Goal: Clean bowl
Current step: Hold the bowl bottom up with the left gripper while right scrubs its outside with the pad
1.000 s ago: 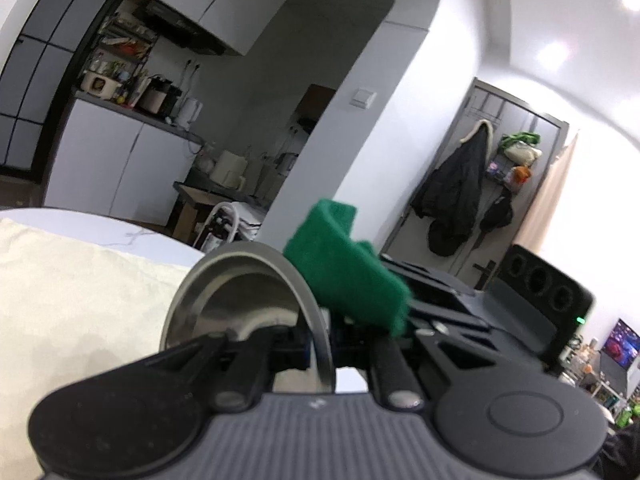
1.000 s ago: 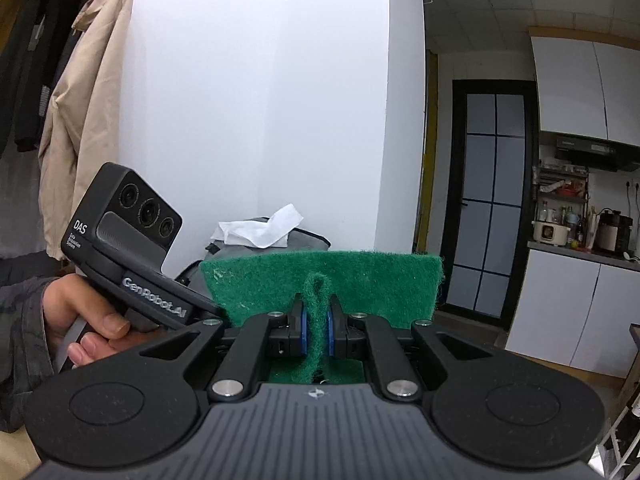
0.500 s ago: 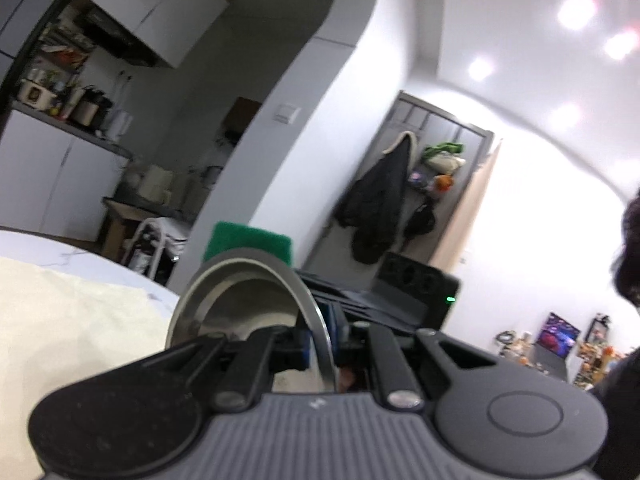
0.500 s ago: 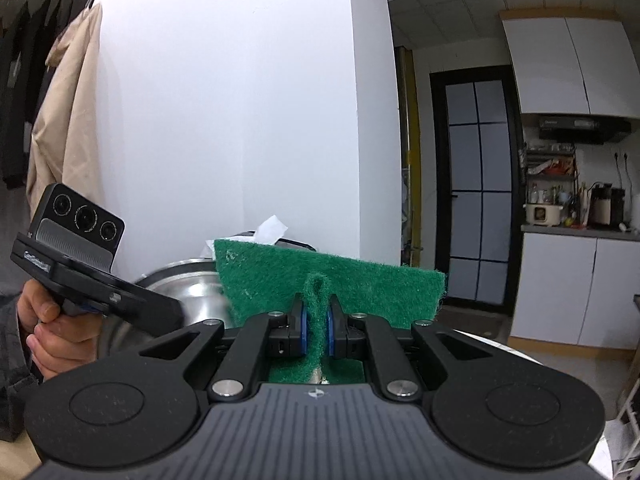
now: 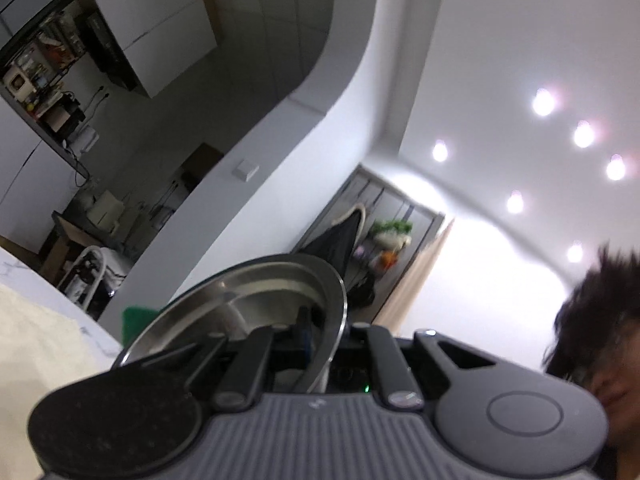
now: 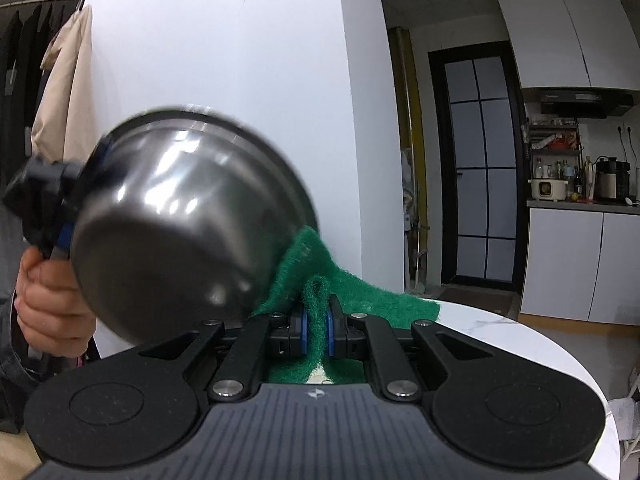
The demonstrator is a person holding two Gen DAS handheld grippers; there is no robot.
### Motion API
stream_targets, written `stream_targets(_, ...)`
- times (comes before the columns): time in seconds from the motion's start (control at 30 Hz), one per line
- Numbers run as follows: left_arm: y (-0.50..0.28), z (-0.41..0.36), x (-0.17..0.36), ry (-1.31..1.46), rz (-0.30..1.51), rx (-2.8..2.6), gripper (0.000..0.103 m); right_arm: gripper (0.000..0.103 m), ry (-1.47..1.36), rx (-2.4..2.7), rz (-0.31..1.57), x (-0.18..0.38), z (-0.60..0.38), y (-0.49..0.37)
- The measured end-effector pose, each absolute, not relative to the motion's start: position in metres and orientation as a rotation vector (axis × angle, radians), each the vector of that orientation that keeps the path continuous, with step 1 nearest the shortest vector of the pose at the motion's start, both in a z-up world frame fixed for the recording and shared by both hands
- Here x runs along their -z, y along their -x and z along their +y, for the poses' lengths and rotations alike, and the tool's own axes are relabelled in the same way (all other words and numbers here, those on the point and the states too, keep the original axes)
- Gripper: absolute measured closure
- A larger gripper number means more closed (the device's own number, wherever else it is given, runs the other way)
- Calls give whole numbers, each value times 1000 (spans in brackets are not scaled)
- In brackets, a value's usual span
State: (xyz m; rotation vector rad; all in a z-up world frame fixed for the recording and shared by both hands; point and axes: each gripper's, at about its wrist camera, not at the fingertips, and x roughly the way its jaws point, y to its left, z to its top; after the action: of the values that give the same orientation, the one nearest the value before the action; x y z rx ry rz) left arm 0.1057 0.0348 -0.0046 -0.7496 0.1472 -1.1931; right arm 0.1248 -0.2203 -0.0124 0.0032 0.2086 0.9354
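My left gripper is shut on the rim of a steel bowl and holds it up, tilted. In the right wrist view the bowl shows its outside and base, with the left gripper clamped on its far-left rim. My right gripper is shut on a green scouring pad. The pad's left edge lies against the bowl's lower right wall. A corner of the pad shows behind the bowl in the left wrist view.
A white marble table lies below, with a cream cloth on it. A white wall pillar stands behind the bowl. Kitchen cabinets are at the far right. The person's head is close on the right.
The left gripper has tilted upward and swung the bowl in front of the right gripper. The bowl now touches the scouring pad, which stays clamped.
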Motion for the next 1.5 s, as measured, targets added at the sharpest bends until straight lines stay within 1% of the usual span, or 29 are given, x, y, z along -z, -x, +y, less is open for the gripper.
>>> stream_targets(0.3, -113, 31, 9, 841, 124, 1177, 95, 92, 89, -978, 238, 11, -201, -117)
stream_targets(0.53, -118, 34, 14, 845, 159, 1101, 95, 92, 133, -1080, 251, 8, -186, -105)
stream_targets(0.77, -120, 40, 14, 838, 172, 1053, 94, 93, 75, -1199, 216, -6, -184, -99)
stream_targets(0.97, -127, 48, 17, 856, 207, 993, 97, 93, -23, -1250, 164, -16, -197, -94)
stream_targets(1.17, -132, 53, 17, 869, 222, 963, 97, 93, -112, -1201, 89, -28, -221, -93)
stream_targets(1.5, -133, 56, 15, 889, 216, 959, 97, 93, -130, -1081, 77, -24, -227, -103)
